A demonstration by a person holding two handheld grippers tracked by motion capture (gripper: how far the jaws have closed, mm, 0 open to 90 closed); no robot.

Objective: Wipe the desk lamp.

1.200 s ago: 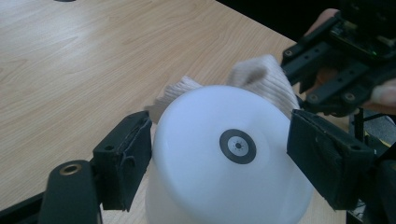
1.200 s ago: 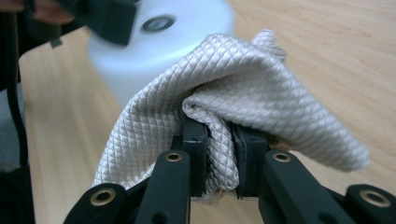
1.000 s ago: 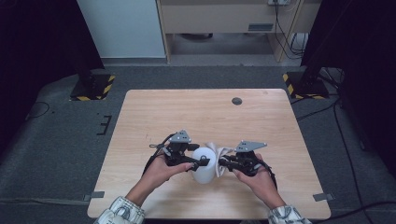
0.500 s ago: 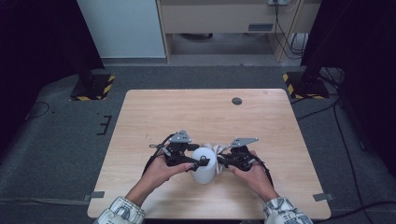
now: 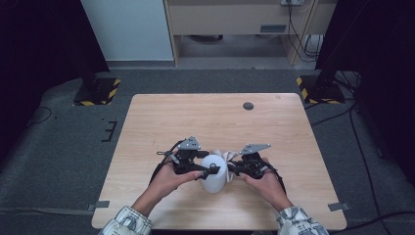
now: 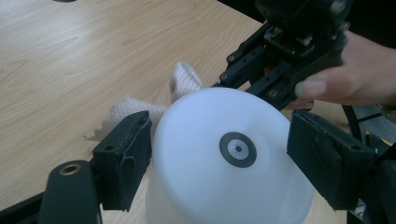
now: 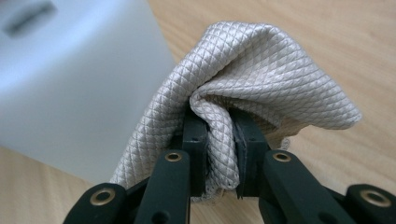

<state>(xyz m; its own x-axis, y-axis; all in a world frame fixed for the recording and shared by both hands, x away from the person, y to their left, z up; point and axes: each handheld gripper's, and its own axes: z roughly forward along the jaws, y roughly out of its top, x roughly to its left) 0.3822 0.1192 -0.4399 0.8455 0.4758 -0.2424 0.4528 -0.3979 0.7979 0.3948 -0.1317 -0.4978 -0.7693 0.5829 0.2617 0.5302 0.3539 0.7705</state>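
A white cup (image 6: pixel 224 158) sits upturned between the left gripper's (image 6: pixel 219 163) spread jaws, seemingly touching; the right gripper (image 7: pixel 218 140) pinches a quilted cloth (image 7: pixel 261 79) beside it.

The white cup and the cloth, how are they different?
The white cup is smooth and keeps a firm round shape, while the cloth has a tiny diamond weave and is crumpled. The cup sits upside down between the left tongs, one jaw on each side; the cloth is pinched tightly in the right tongs. The cup is pure white, the cloth more beige. Both are pale.
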